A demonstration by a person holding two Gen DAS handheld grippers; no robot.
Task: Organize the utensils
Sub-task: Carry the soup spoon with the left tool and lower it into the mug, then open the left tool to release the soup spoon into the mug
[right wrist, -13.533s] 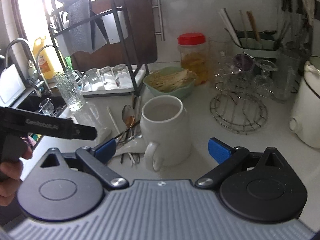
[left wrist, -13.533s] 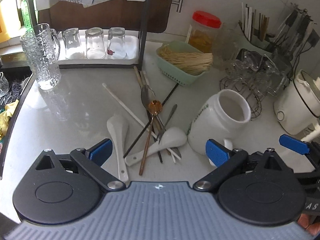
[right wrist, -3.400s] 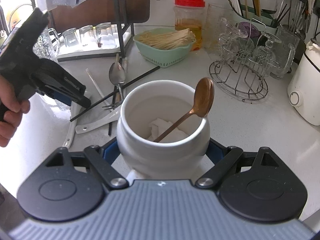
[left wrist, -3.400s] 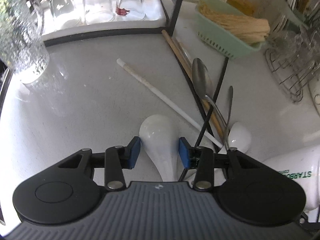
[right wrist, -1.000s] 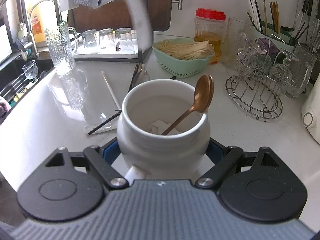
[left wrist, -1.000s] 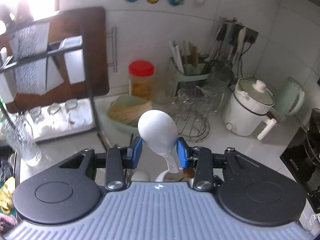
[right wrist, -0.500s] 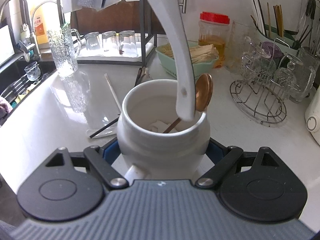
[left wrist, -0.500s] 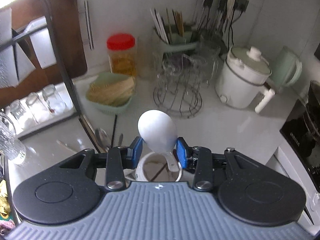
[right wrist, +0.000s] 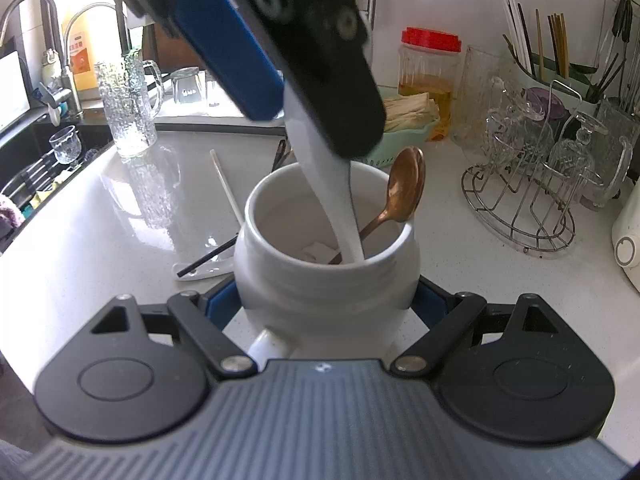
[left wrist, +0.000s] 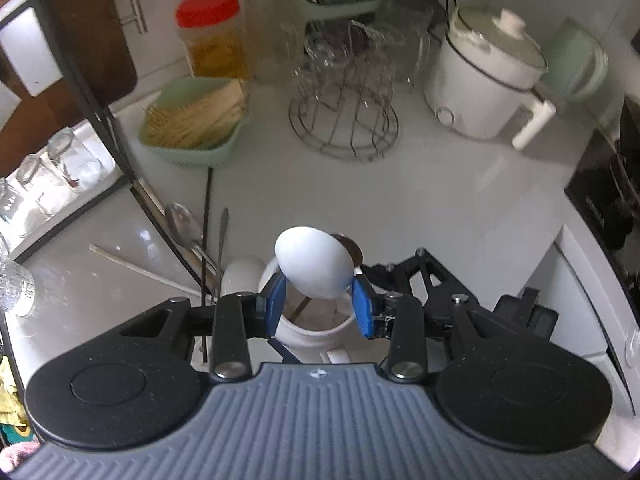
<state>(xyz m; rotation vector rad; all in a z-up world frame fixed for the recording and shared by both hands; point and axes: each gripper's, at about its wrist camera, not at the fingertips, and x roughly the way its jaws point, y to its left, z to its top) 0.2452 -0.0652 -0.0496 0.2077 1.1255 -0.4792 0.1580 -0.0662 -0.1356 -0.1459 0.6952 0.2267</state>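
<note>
My right gripper [right wrist: 326, 300] is shut on the body of a white mug [right wrist: 326, 264] that stands on the counter. A copper spoon [right wrist: 404, 188] leans inside it. My left gripper [left wrist: 319, 304] points steeply down over the mug [left wrist: 312, 330] and is shut on a white ceramic spoon [left wrist: 312, 262] just below its bowl. Its jaws have just been closing slightly with that spoon between them. The spoon's handle [right wrist: 332, 196] reaches down into the mug. Left of the mug lie a steel spoon [left wrist: 184, 220], a black chopstick [left wrist: 206, 240], a white chopstick [left wrist: 136, 266] and a second white spoon [left wrist: 240, 276].
A green basket of sticks [left wrist: 196, 128], a red-lidded jar [left wrist: 212, 36], a wire glass rack [left wrist: 344, 120] and a white cooker [left wrist: 484, 80] stand behind the mug. A glass pitcher [right wrist: 128, 104] and the sink [right wrist: 40, 152] are at the left.
The left gripper has come down and tipped further downward with the white spoon, whose handle now sits inside the mug. The right gripper and the mug have not moved.
</note>
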